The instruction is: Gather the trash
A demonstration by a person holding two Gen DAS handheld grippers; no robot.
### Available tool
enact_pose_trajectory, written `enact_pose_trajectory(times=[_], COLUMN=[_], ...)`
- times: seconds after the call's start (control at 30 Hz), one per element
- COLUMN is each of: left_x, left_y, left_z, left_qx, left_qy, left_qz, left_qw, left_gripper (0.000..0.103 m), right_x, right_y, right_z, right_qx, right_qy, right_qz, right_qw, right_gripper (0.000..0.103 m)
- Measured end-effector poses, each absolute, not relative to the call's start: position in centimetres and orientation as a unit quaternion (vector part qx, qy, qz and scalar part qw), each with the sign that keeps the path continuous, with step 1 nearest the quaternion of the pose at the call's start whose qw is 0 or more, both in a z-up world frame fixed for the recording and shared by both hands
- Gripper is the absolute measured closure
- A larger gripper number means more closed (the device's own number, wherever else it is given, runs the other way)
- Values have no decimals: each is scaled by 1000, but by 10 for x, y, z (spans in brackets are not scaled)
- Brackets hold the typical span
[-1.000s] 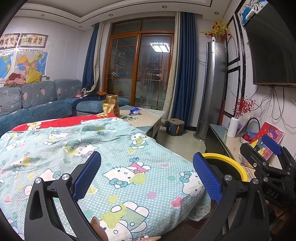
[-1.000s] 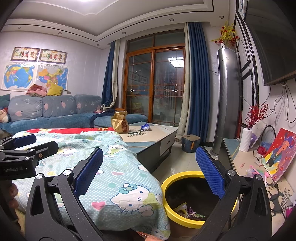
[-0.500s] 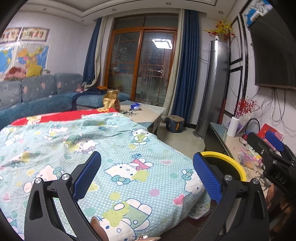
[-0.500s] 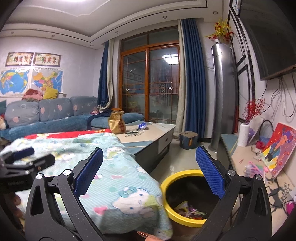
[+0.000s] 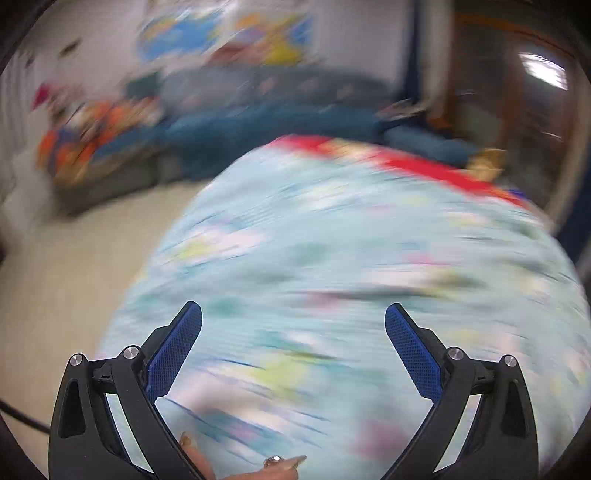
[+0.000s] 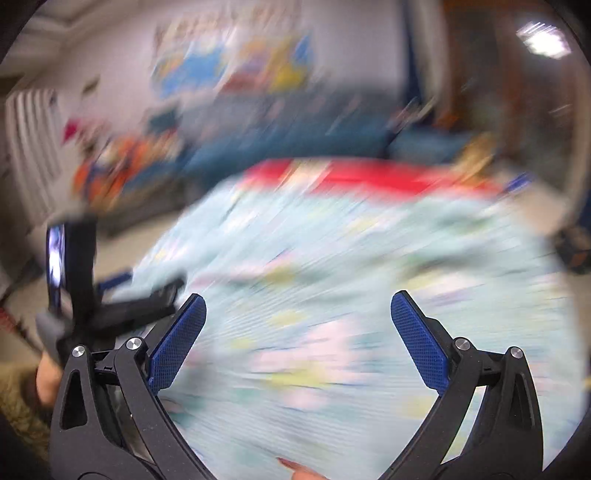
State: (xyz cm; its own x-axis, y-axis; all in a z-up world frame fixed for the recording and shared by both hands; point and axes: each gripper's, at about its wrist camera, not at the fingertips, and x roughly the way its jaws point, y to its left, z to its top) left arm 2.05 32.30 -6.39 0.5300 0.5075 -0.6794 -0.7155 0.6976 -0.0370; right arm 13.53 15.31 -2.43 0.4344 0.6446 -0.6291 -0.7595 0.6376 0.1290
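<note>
Blurred pastel quilt (image 5: 332, 258), claws (image 5: 293, 332) agape

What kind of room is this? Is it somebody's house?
Probably a living room in a home, though the pictures are blurry. There's a long blue sofa, colourful maps on the wall, and a light blue cartoon blanket spread out in front.

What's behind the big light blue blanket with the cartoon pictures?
Behind the blanket sits a long blue sofa, with colourful maps on the wall above it. A red strip shows along the blanket's far edge. Everything is blurred, and whatever lies under the blanket is hidden.
</note>
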Motion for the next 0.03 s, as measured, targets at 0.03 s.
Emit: enact_pose_trajectory(times=[0.03], left_x=[20], left_y=[352], left_z=[-78], left_qx=[-179], left_qy=[354], left_qz=[372], left_qw=[839], left_gripper=[6], right_x=[140], right_y=[184], right_z=[-41], right_qx=[-105], right_qy=[360], right_qz=[423], right_qw=[825], right_gripper=[11])
